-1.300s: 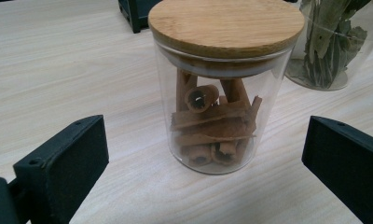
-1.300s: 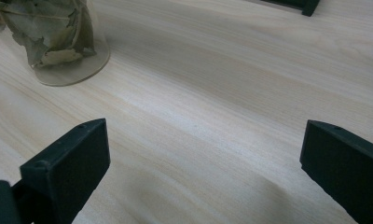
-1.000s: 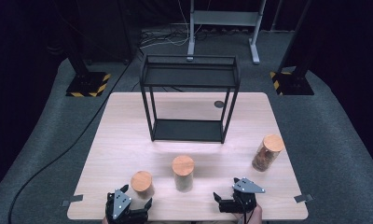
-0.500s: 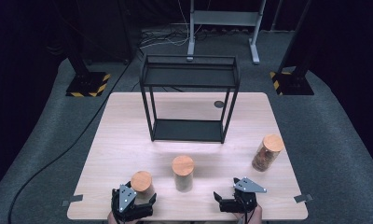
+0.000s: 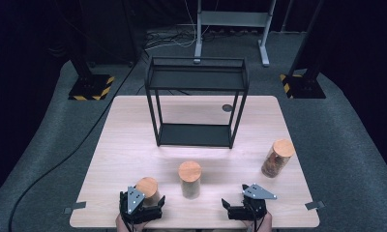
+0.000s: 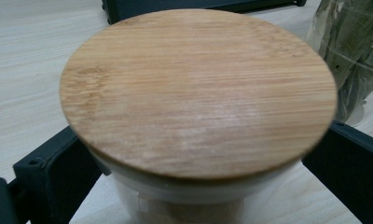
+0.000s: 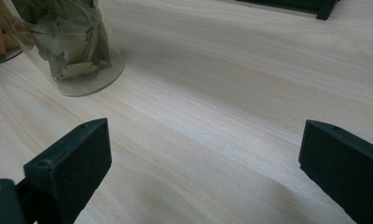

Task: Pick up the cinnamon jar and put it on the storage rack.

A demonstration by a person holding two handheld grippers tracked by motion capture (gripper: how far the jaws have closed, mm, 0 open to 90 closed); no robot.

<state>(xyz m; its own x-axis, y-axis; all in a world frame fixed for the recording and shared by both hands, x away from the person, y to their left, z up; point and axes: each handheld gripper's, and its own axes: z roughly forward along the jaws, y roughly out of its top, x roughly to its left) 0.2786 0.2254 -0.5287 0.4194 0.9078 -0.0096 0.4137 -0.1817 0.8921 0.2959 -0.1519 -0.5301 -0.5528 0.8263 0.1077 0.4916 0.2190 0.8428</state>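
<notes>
A short glass jar with a bamboo lid stands near the table's front left. My left gripper is open, with one black jaw on each side of the jar's glass body just below the lid; I cannot tell whether they touch it. A taller lidded jar of dried leaves stands at the front middle. A third lidded jar stands at the right. My right gripper is open over bare wood at the front edge, with nothing between its jaws.
A black two-level wire shelf stands at the table's back middle; its base and a foot edge the gripper views. The wooden table stands on grey floor, with stand bases behind and a cable at left.
My left gripper has moved forward and a little right, bringing its jaws around the short jar. The right gripper has stayed put.
</notes>
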